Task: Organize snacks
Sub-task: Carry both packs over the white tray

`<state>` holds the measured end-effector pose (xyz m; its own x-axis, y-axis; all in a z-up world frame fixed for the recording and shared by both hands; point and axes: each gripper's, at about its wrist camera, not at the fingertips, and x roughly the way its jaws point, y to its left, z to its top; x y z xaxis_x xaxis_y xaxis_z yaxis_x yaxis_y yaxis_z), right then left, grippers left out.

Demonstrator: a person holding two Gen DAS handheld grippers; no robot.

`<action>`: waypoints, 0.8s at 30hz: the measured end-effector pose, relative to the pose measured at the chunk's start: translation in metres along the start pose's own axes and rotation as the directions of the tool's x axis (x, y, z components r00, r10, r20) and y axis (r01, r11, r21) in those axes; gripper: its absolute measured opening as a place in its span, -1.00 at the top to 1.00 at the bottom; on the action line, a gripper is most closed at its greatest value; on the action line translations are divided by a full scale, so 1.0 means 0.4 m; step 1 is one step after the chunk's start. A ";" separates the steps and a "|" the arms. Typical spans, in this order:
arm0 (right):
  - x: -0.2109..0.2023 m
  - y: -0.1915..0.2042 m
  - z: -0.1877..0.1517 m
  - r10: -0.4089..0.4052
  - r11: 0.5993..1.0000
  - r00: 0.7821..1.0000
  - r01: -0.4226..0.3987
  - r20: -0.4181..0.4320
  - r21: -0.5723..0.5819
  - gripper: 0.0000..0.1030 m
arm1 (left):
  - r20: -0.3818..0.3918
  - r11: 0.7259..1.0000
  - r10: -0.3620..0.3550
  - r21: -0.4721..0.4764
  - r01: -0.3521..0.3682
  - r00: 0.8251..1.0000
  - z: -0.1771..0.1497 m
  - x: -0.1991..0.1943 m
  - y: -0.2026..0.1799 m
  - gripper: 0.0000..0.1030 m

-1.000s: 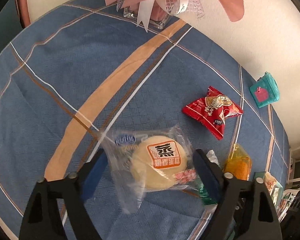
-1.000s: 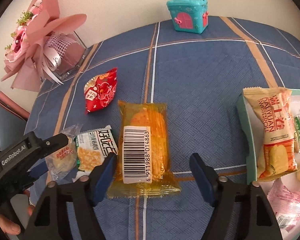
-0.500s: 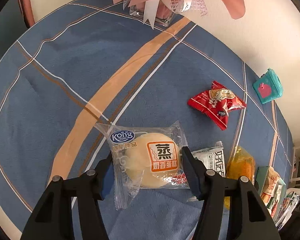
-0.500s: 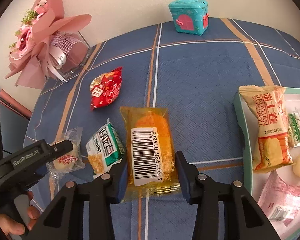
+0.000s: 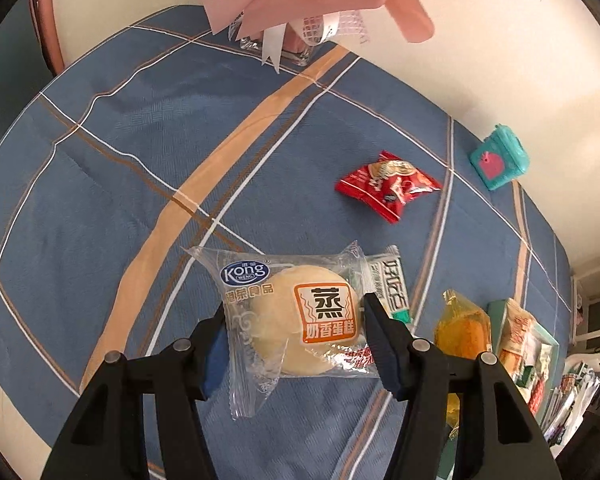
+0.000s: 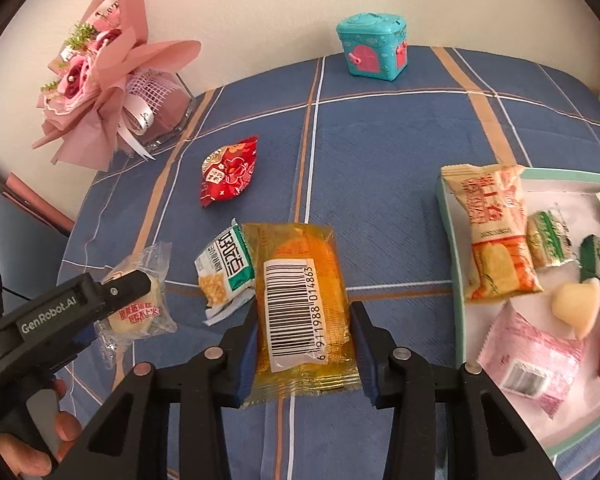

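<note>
My left gripper [image 5: 296, 312] is shut on a clear-wrapped pale round cake [image 5: 284, 320], held a little above the blue cloth. The right wrist view shows that same cake [image 6: 140, 316] in the left gripper [image 6: 132, 292] at the lower left. My right gripper [image 6: 305, 312] is shut on an orange packet [image 6: 300, 264] with a barcode label, pads pressing its long sides, lifted off the cloth. The orange packet [image 5: 462, 328] also shows at the right of the left wrist view.
A green-and-white packet [image 6: 224, 268] and a red packet [image 6: 228, 172] lie on the cloth. A teal-rimmed tray [image 6: 454, 268] with several snacks sits at the right. A teal toy box [image 6: 374, 50] and a pink bouquet [image 6: 100, 80] stand at the back. A hand [image 6: 32, 452] holds the left gripper.
Both grippers' jaws have come in onto their packets, the left on the cake and the right on the orange packet, and both have risen with them off the cloth.
</note>
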<state>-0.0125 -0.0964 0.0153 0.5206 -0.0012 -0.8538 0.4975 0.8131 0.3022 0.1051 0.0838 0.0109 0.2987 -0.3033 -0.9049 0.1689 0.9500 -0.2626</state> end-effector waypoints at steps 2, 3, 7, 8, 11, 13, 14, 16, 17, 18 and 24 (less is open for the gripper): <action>-0.019 -0.006 -0.009 0.003 1.000 1.000 -0.003 0.004 -0.001 0.15 | 0.008 1.000 -0.006 0.004 0.006 1.000 -0.004 -0.011 -0.008 -0.21; -0.028 -0.007 -0.012 0.002 1.000 1.000 -0.002 0.005 -0.001 0.15 | 0.013 1.000 -0.007 0.009 0.007 1.000 -0.007 -0.019 -0.013 -0.21; -0.054 -0.020 -0.021 0.001 1.000 1.000 -0.001 0.006 0.013 0.15 | 0.030 0.999 -0.014 0.038 0.013 0.999 -0.018 -0.038 -0.042 -0.21; -0.060 -0.024 -0.023 0.002 1.000 1.000 -0.002 0.008 0.017 0.15 | 0.032 0.999 -0.014 0.043 0.013 0.999 -0.020 -0.040 -0.049 -0.21; -0.081 -0.038 -0.029 0.003 1.000 1.000 -0.004 0.014 0.029 0.15 | 0.038 0.998 -0.019 0.056 0.017 0.999 -0.025 -0.045 -0.072 -0.21; -0.092 -0.046 -0.031 0.006 0.999 1.000 -0.006 0.016 0.036 0.15 | 0.039 0.998 -0.026 0.065 0.023 0.999 -0.031 -0.049 -0.089 -0.21; -0.097 -0.050 -0.033 0.008 0.999 1.000 -0.009 0.018 0.039 0.15 | 0.039 0.997 -0.028 0.068 0.026 0.999 -0.033 -0.050 -0.096 -0.21; -0.111 -0.059 -0.036 0.013 0.999 1.000 -0.014 0.021 0.046 0.15 | 0.041 0.996 -0.033 0.079 0.030 0.999 -0.038 -0.050 -0.117 -0.21; -0.116 -0.062 -0.037 0.013 0.999 1.000 -0.014 0.022 0.047 0.15 | 0.042 0.996 -0.034 0.083 0.031 0.999 -0.041 -0.052 -0.125 -0.21; -0.123 -0.067 -0.037 0.012 0.999 1.000 -0.013 0.025 0.050 0.15 | 0.043 0.996 -0.035 0.088 0.031 0.998 -0.046 -0.053 -0.134 -0.21; -0.158 -0.108 -0.032 -0.003 0.998 0.999 0.000 0.044 0.069 0.15 | 0.052 0.992 -0.041 0.120 0.035 0.998 -0.068 -0.062 -0.190 -0.21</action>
<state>-0.0758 -0.1241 0.0505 0.5494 -0.0291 -0.8351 0.5442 0.7709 0.3311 0.0592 0.0211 0.0441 0.3402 -0.3456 -0.8745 0.2902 0.9232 -0.2520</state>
